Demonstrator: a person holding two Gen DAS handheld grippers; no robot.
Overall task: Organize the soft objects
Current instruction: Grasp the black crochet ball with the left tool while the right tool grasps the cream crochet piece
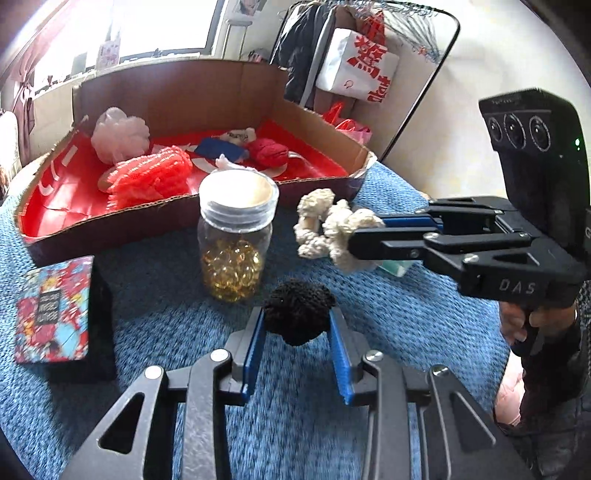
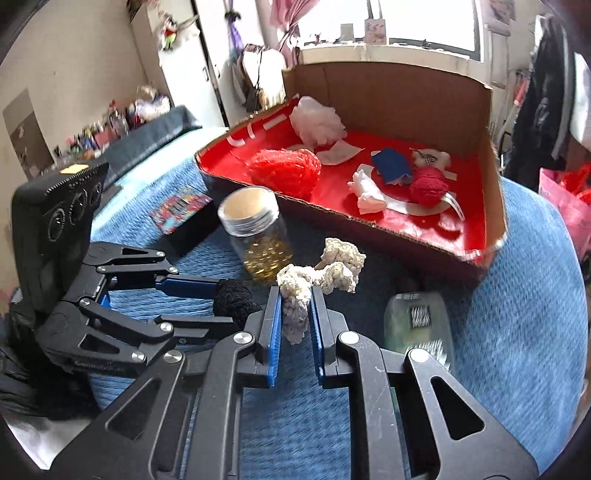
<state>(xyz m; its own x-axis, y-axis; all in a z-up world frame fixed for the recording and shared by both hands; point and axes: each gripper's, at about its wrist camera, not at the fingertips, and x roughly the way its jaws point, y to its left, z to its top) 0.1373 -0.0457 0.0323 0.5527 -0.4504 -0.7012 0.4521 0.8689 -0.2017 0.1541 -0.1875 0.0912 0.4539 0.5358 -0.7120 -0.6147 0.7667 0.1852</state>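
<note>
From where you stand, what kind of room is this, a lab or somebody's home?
Most likely a home bedroom, not a lab. The work happens on a blue knitted blanket, seemingly over a bed; a mirror leans on the wall reflecting hanging clothes, and pink curtains frame a bright window.

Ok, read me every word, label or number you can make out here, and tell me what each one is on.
"DAS": raised letters on the black body of the right gripper, seen from the left wrist.
Large red characters on the white bag in the mirror: not readable.
Print on the colourful patterned box: too blurred.
Label on the clear plastic container: too blurred.
</note>
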